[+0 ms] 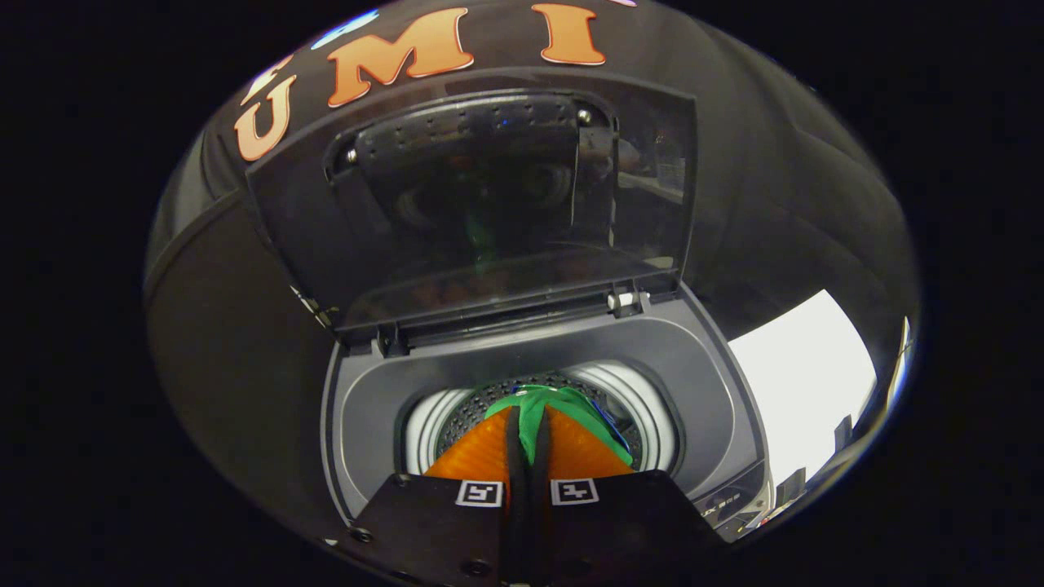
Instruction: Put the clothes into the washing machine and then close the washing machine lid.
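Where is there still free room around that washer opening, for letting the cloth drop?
Free: the drum either side of the claw, and the grey rim below the raised lid. Crowded: mid-opening, where the claw pinches the green cloth.

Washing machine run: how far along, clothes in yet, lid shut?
Done: the green garment is gripped and has been brought over the washing machine. In hand: the gripper has its fingers closed on the cloth, holding it above the drum opening, so it is not released yet. Left: let go into the drum, then close the lid, which stands upright and open behind the opening.
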Available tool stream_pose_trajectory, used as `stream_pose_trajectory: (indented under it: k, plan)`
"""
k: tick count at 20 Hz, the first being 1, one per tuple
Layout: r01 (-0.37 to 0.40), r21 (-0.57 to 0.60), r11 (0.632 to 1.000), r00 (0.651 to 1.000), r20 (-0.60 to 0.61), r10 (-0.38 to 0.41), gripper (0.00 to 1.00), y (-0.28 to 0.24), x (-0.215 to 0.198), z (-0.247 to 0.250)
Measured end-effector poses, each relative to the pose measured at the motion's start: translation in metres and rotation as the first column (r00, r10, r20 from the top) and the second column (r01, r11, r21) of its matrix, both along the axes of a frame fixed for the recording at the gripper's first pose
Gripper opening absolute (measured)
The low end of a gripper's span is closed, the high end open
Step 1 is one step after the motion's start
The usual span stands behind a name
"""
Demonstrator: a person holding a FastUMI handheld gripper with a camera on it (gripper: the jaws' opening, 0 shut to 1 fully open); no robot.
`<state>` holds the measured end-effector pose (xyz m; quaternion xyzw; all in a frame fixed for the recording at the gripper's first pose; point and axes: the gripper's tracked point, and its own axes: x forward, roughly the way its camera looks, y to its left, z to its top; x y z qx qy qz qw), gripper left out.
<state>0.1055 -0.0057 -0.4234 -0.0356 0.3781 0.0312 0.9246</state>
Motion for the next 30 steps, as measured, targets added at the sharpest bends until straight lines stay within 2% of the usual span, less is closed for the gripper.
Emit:
stream_pose_trajectory:
  k: [4, 7, 11, 15, 18, 30]
  plan:
    - [0.041, -0.007, 0.999, 0.998, -0.045, -0.041, 0.09, -0.006, 0.001, -0.02]
    - [0.07, 0.003, 0.998, 0.995, -0.078, -0.069, 0.16, -0.01, -0.001, -0.023]
    - [0.027, -0.008, 1.0, 0.999, -0.023, -0.027, 0.26, -0.004, 0.002, -0.002]
    - [0.004, -0.026, 1.0, 1.0, 0.026, -0.003, 0.62, -0.002, 0.005, 0.032]
    - [0.022, -0.035, 0.999, 0.997, 0.081, -0.019, 1.0, -0.005, 0.005, 0.061]
    - [0.003, -0.048, 0.999, 0.965, 0.262, 0.01, 1.0, 0.004, 0.01, 0.192]
